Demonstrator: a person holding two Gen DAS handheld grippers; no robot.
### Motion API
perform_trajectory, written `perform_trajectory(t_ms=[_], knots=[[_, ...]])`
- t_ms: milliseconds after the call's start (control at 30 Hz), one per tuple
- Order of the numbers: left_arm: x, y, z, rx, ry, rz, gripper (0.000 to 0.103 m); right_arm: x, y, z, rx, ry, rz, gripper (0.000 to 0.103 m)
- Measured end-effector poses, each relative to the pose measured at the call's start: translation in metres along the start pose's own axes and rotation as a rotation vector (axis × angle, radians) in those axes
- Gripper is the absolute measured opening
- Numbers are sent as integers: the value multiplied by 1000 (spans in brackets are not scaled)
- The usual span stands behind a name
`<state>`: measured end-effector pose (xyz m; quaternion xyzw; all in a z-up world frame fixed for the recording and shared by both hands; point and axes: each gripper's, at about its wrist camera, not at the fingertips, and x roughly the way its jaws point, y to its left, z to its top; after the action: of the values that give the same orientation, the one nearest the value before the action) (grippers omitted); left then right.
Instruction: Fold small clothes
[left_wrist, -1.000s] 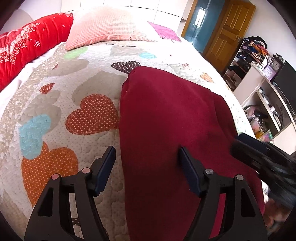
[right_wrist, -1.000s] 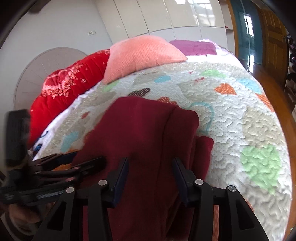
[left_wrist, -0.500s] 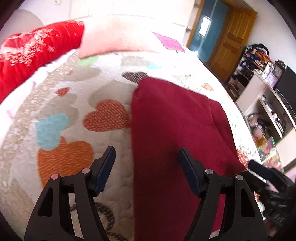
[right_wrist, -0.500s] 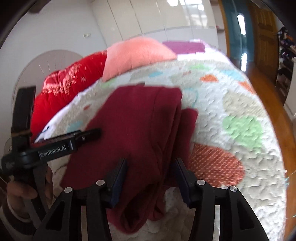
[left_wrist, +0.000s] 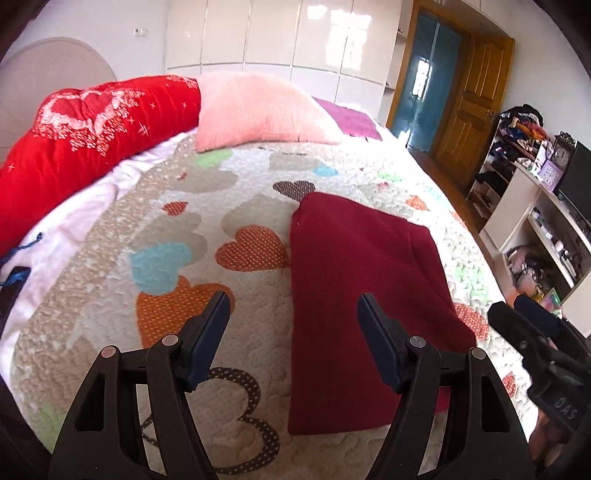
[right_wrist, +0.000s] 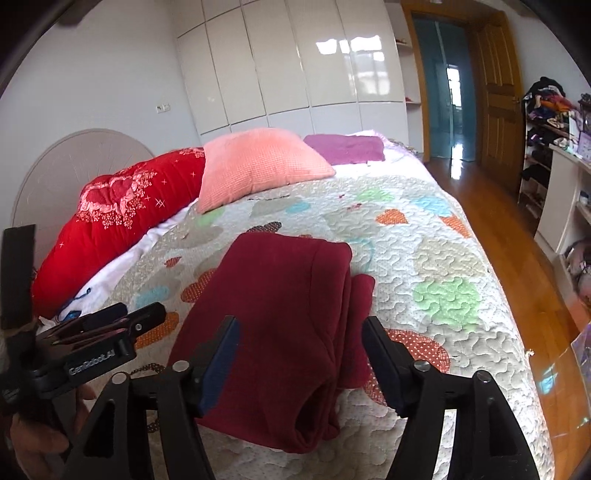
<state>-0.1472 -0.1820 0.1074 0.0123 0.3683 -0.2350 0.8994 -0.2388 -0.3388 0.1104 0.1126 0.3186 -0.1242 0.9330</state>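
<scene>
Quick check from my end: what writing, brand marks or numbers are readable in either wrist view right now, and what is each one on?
"GenRobot.AI": on the side of the left gripper, seen from the right wrist view.
"DAS": on the body of the right gripper, seen from the left wrist view; it may be cut off.
"3": large dotted numeral on the quilt.
Clock faces on the shelf: too small to read.

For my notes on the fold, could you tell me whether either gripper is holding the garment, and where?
Nothing is held. The left gripper and right gripper are both open above the folded maroon garment on the bed.
</scene>
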Motion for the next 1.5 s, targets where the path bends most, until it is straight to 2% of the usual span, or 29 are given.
perform_trajectory(t_ms=[433, 1500], knots=[[-23, 0, -5, 34, -53, 35, 72, -8, 15, -3, -20, -1, 1, 72], [-20, -8, -7, 70, -49, 40, 72, -2, 17, -9, -1, 34, 14, 74]])
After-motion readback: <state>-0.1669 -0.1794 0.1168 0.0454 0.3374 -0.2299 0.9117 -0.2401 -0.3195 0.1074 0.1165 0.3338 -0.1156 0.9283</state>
